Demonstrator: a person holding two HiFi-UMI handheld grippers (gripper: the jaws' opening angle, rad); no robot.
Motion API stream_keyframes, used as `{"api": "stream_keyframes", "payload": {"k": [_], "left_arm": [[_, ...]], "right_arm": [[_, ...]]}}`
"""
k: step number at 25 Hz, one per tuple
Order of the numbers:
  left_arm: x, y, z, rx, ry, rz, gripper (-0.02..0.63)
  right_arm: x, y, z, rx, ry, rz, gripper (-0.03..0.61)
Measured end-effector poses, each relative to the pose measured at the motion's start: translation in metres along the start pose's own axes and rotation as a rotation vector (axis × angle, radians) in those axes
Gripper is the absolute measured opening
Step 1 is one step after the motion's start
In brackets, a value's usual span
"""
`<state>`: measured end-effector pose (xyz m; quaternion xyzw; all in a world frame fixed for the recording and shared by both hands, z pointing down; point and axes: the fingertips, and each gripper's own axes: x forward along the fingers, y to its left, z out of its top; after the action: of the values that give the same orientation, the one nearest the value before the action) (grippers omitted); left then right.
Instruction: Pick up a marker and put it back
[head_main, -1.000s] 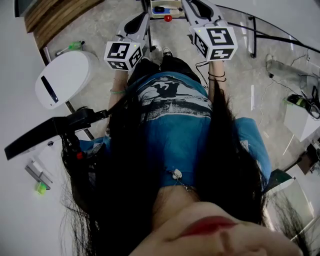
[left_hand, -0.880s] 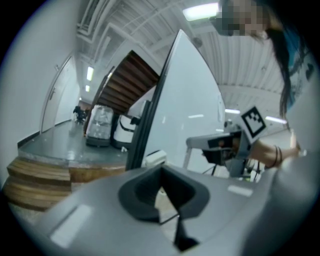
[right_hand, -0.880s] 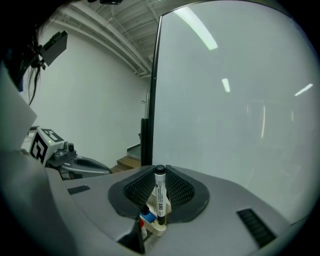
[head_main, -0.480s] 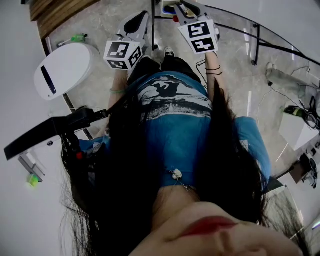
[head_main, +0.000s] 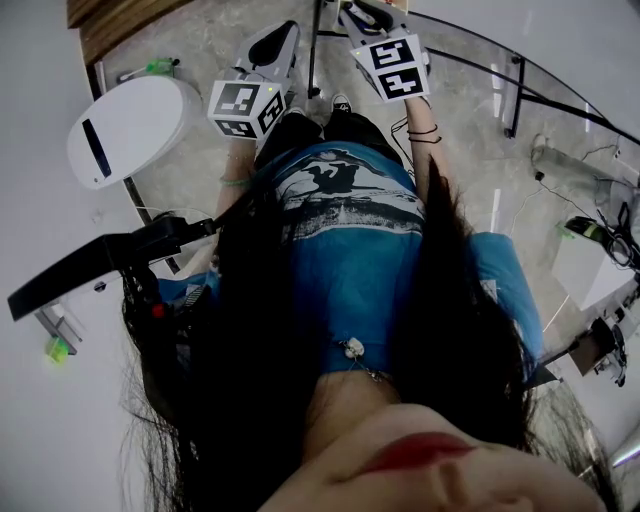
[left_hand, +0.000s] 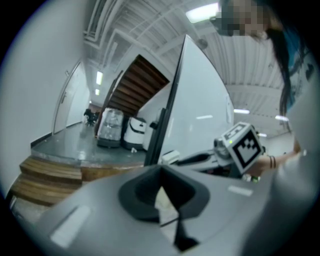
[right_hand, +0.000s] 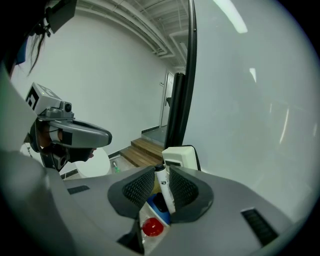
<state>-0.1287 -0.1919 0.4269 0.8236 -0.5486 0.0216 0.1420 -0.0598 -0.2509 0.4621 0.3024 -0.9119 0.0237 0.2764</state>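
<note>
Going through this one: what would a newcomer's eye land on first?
The right gripper is shut on a slim white marker, held close to a large white board. In the head view, long dark hair over a blue printed shirt fills the middle.

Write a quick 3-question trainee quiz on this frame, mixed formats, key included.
1. Multiple choice: which claw grips the white marker? A) left B) right C) both
2. True or false: the left claw has a pen between its jaws.
3. Fill in: in the right gripper view, the round piece just below the white marker is coloured ____.
Key: 1 B, the right claw is shut on it. 2 false, its jaws are together with nothing between them. 3 red.
</note>
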Motion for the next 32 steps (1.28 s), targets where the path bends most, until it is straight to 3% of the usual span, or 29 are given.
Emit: {"api": "stream_keyframes", "payload": {"k": [12, 19, 26, 32], "left_arm": [[0.002, -0.007, -0.003, -0.003, 0.010, -0.014, 0.000], [0.002, -0.019, -0.011, -0.012, 0.038, -0.052, 0.000], [-0.031, -0.011, -0.035, -0.046, 0.058, -0.093, 0.000], [-0.036, -0.028, -0.054, -0.070, 0.074, -0.111, 0.001]], "right_arm": [[-0.024, -0.006, 0.007, 0.163, -0.099, 0.006, 0.073], [-0.052, -0.018, -0.004, 0.359, -0.181, -0.042, 0.072], [-0.064, 0.025, -0.018, 0.512, -0.196, -0.039, 0.072], [-0.075, 0.039, -0.041, 0.533, -0.164, -0.021, 0.072]]}}
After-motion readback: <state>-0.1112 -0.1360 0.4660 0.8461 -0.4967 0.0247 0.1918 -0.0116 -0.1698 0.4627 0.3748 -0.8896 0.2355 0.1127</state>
